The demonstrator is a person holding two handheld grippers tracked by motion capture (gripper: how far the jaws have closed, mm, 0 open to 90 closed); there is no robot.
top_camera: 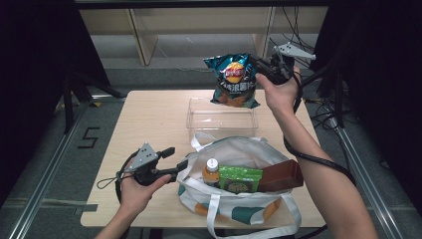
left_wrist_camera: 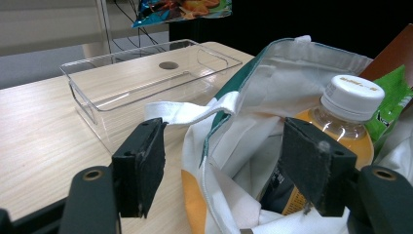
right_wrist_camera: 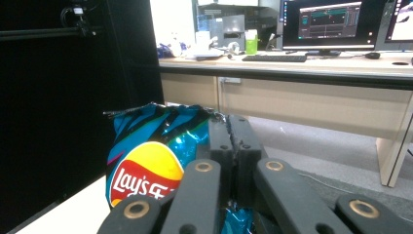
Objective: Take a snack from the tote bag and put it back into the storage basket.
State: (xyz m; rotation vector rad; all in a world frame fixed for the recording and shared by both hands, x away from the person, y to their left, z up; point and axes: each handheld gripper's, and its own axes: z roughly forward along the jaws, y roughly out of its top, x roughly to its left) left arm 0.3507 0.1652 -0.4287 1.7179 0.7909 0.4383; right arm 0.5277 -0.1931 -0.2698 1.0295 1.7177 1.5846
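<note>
We saw a long desk (right_wrist_camera: 341,66) in the room beyond; on it stood a lit monitor (right_wrist_camera: 324,22), a keyboard (right_wrist_camera: 274,58), a green cup (right_wrist_camera: 251,42) | we noted a floor mark "5" (top_camera: 88,138) left of the table (top_camera: 149,114) | cables (top_camera: 293,20) hung behind it

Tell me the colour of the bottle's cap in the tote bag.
White, on the bottle; the left gripper view shows it best.

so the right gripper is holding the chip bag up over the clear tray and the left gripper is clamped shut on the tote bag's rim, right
Not quite. The left gripper is open, not clamped: in the left gripper view its jaws stand apart on either side of the tote bag rim. The rest holds: the right gripper is shut on the chip bag, held up above the clear tray.
</note>
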